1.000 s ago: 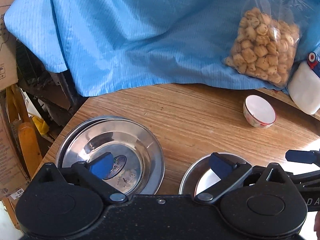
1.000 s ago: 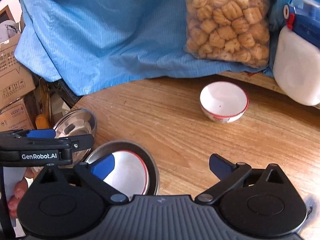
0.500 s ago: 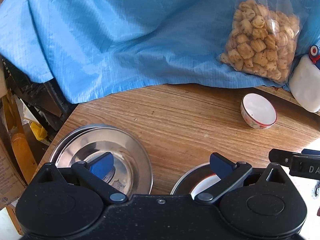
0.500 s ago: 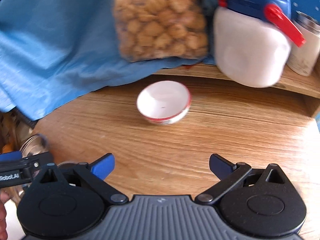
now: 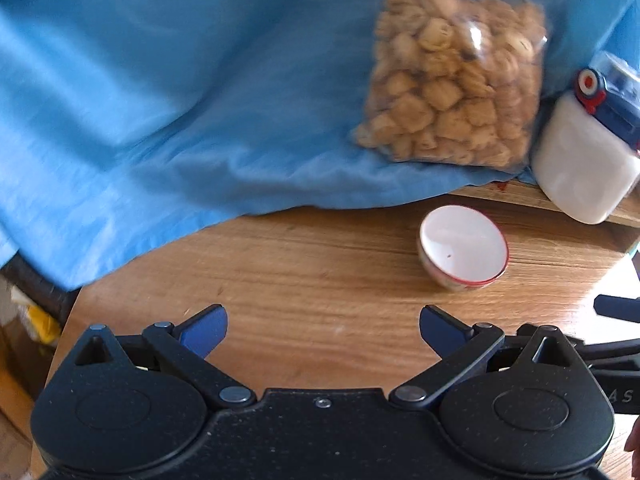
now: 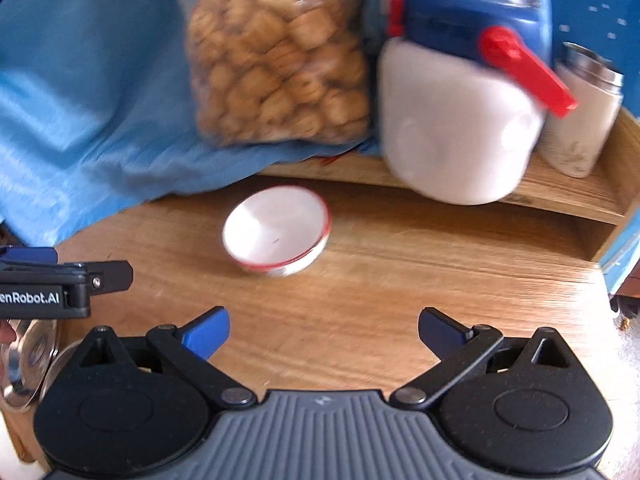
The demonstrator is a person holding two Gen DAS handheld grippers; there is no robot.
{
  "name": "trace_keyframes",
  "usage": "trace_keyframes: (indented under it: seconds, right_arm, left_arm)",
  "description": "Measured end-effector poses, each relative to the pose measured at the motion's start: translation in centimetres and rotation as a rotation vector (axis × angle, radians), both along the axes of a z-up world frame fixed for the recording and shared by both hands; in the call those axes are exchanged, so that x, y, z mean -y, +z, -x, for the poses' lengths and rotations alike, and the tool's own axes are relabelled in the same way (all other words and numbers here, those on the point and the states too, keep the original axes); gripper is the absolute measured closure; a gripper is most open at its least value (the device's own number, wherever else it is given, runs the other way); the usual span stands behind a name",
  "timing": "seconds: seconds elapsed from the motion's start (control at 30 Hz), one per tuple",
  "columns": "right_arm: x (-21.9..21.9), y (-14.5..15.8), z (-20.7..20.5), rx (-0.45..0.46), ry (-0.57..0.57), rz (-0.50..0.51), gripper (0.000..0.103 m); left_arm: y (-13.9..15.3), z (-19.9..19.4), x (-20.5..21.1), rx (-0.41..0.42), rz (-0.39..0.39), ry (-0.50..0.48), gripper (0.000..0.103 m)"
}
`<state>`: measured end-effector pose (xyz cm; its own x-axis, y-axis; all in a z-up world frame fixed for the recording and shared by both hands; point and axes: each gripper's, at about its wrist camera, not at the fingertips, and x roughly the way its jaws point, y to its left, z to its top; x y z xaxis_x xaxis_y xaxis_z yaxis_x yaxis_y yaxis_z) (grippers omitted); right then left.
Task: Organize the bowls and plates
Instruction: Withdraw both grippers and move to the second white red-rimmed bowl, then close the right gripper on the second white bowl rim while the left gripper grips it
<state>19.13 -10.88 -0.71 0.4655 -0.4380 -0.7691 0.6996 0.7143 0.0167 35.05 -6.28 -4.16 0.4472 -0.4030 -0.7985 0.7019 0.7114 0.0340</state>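
Right wrist view: right gripper (image 6: 323, 330) fingers wide, aimed at bowl (image 6: 277, 235) at 12 o'clock, probably for grasping.
Left gripper (image 5: 323, 330): fingers wide, empty above worktop (image 5: 320, 280).

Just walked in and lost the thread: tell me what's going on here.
A person holds two grippers over a round wooden table. Both the left gripper and right gripper have open jaws and hold nothing. A small white bowl with a red rim sits ahead untouched; stainless steel plates lie at the left edge.

Both grippers are black with round pivot housings, silver screws and blue-tipped fingers (image 5: 204, 330); one reads "GenRobot.AI".
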Motion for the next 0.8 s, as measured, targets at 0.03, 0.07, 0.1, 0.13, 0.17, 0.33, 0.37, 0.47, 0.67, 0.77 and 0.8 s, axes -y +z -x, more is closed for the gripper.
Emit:
trace_keyframes:
  seconds: [0.03,0.07,0.1,0.13,0.17,0.33,0.37,0.47,0.67,0.77,0.8]
  right_arm:
    - [0.3,0.0,0.2,0.007,-0.014,0.002,0.0]
    - [0.7,-0.1,0.3,0.014,-0.028,0.0,0.0]
    - [1.0,-0.1,0.5,0.023,-0.042,-0.004,0.0]
    - [1.4,-0.1,0.6,0.03,-0.052,-0.008,0.0]
    - [1.7,-0.1,0.6,0.039,-0.061,-0.015,0.001]
    - [3.1,-0.3,0.6,0.068,-0.081,-0.029,0.001]
    - [3.4,-0.4,0.5,0.074,-0.085,-0.035,0.001]
    - [4.2,-0.9,0.1,0.074,-0.091,-0.05,0.001]
    - [5.8,-2.1,-0.6,0.067,-0.096,-0.08,0.008]
    - [6.4,-2.3,-0.8,0.076,-0.094,-0.098,0.012]
    - [6.5,-2.3,-0.8,0.079,-0.089,-0.103,0.013]
  left_arm:
    - [-0.2,-0.1,0.7,-0.002,-0.008,-0.016,0.001]
    - [-0.4,-0.3,1.4,-0.005,-0.014,-0.031,0.001]
    - [-0.6,-0.4,2.0,-0.007,-0.019,-0.044,0.001]
    - [-0.8,-0.6,2.7,-0.009,-0.026,-0.062,0.001]
    - [-1.0,-0.8,3.3,-0.011,-0.031,-0.075,0.001]
    - [-1.7,-2.0,6.1,-0.015,-0.055,-0.11,0.001]
    - [-1.9,-2.3,6.6,-0.02,-0.059,-0.107,0.001]
    - [-2.6,-3.1,7.6,-0.036,-0.071,-0.092,0.001]
    - [-4.2,-4.2,9.1,-0.059,-0.105,-0.079,0.001]
    - [-4.5,-4.6,9.6,-0.055,-0.111,-0.081,0.001]
    - [-4.5,-4.7,9.8,-0.054,-0.111,-0.081,0.001]
